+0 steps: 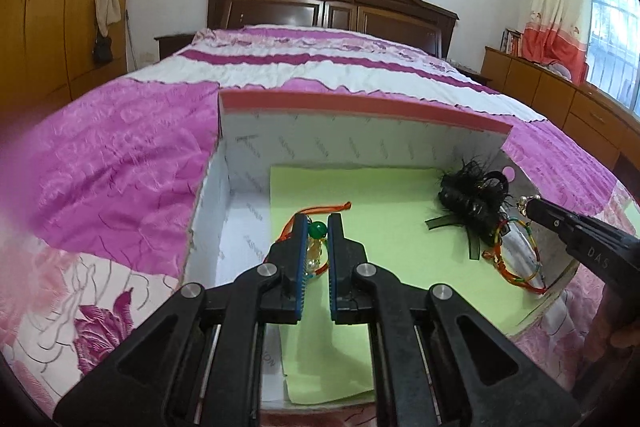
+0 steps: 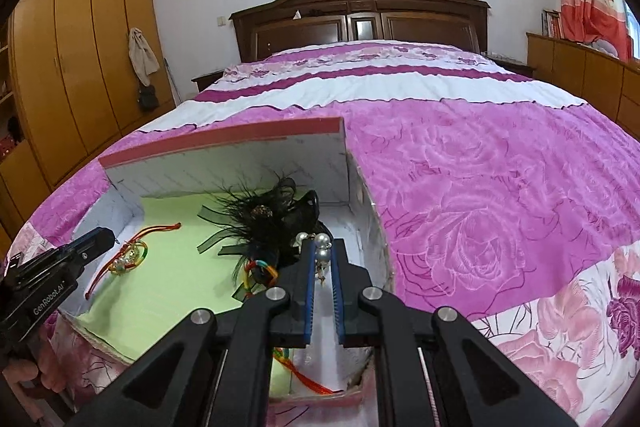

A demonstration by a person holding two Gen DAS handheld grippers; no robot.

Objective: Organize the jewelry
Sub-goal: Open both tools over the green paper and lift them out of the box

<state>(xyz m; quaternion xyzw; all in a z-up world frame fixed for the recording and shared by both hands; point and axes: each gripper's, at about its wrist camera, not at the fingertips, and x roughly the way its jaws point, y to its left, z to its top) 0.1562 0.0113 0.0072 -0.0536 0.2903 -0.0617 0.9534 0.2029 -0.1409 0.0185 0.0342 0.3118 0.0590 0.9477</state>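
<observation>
An open cardboard box (image 1: pixel 360 115) with a green paper lining (image 1: pixel 380 227) sits on the bed. My left gripper (image 1: pixel 318 227) is over the lining, its jaws closed on a green bead of a red-cord bracelet (image 1: pixel 318 230); the bracelet also shows in the right wrist view (image 2: pixel 130 257). My right gripper (image 2: pixel 322 247) is shut on a pearl earring (image 2: pixel 323 243) at the box's right side. A black feather hair clip (image 1: pixel 472 203) lies at the back right, with a multicoloured bangle (image 1: pixel 516 259) beside it.
The box (image 2: pixel 224 143) rests on a pink and white floral bedspread (image 2: pixel 480 187). A dark wooden headboard (image 1: pixel 328 3) is at the far end. Wooden wardrobes (image 2: pixel 80 67) stand left, a low cabinet (image 1: pixel 560 95) right.
</observation>
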